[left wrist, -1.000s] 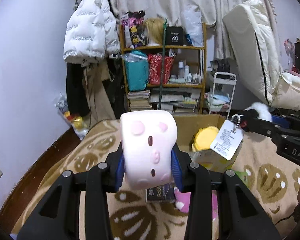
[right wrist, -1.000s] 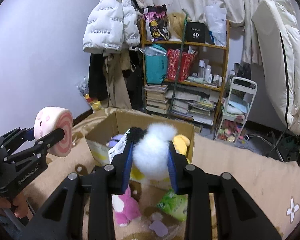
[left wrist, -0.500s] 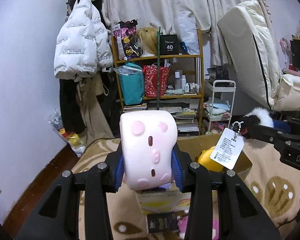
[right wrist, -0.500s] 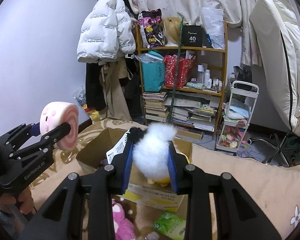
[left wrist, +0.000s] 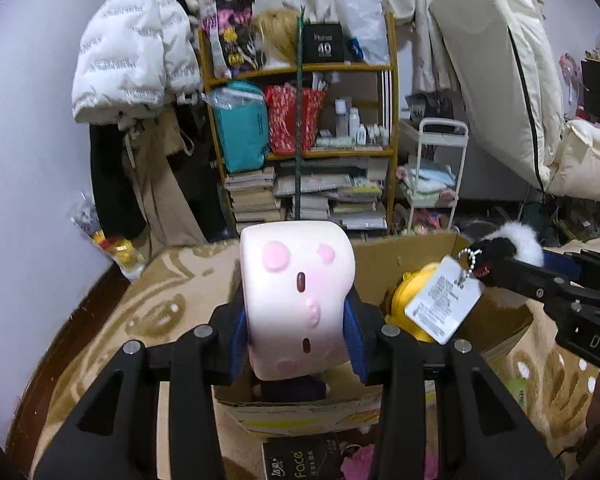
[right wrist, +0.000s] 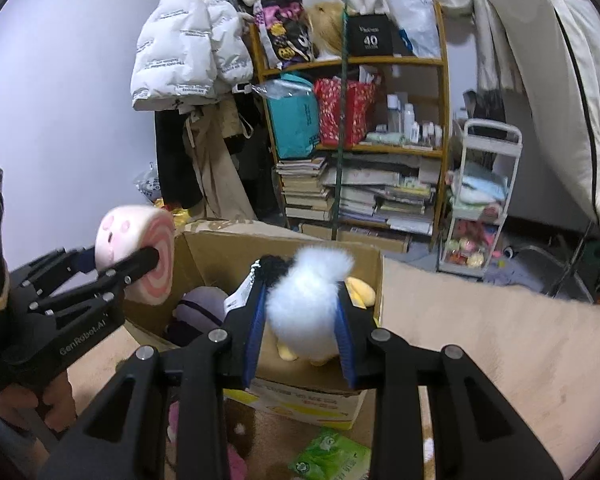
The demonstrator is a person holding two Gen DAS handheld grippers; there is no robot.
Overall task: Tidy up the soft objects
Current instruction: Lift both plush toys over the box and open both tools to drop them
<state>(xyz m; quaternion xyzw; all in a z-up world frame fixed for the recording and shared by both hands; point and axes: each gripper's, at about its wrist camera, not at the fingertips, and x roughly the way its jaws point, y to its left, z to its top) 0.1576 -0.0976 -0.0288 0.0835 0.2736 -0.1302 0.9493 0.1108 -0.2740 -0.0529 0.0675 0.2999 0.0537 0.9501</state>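
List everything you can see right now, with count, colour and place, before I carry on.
Roll-shaped plush: 1, pale pink with pink spiral end, held above the box's near left corner.
Fluffy plush: 1, white and black with a white tag, held over the box.
Cardboard box: 1, brown, open, on the patterned blanket.
Yellow plush: 1, inside the box.
Purple plush: 1, inside the box.
Pink plush: 1, on the blanket before the box.
Green packet: 1, before the box.
Shelf: 1, wooden, by the back wall.
White jacket: 1, hanging left of the shelf.
Left gripper: shut on the roll-shaped plush.
Right gripper: shut on the fluffy plush.
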